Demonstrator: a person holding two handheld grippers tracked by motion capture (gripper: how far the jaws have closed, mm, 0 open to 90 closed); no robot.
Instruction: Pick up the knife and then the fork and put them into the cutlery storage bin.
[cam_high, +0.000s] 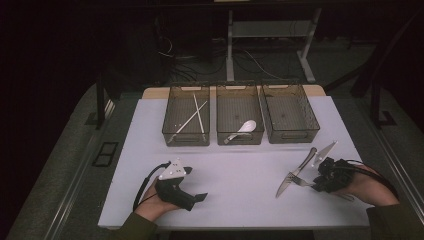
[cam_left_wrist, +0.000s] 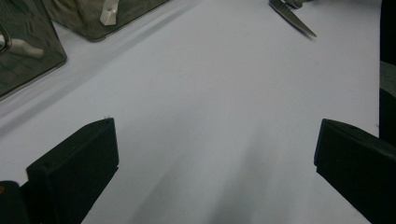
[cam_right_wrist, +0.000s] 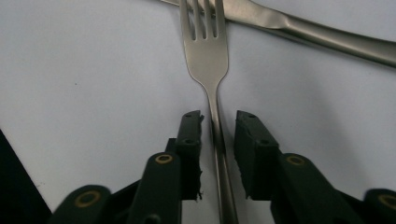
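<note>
Nearest the person, the left gripper (cam_high: 176, 186) rests low on the white table (cam_high: 235, 200), its jaws spread wide with nothing between them, idle for the moment. Across at the other corner, the right gripper (cam_right_wrist: 218, 128) is down over a steel fork (cam_right_wrist: 206, 56) that lies flat on the table. The jaws straddle the fork's thin handle, one on each side, with a sliver of gap on both sides (so not yet closed on it, as far as I can see).

The fork's tines reach up to a table knife (cam_right_wrist: 322, 32) and seem to overlap its blade, so I judge the step in hand to be the pick-up of the fork. The next move calls for closing squarely on that narrow handle and lifting straight up, so the tines do not drag the knife along.

Farther back stand three clear bins in a row: the left bin (cam_high: 186, 116) holds chopsticks (cam_high: 196, 116), the middle bin (cam_high: 239, 115) a white spoon (cam_high: 243, 129), and the right bin (cam_high: 290, 114) looks empty, probably the fork's place.
</note>
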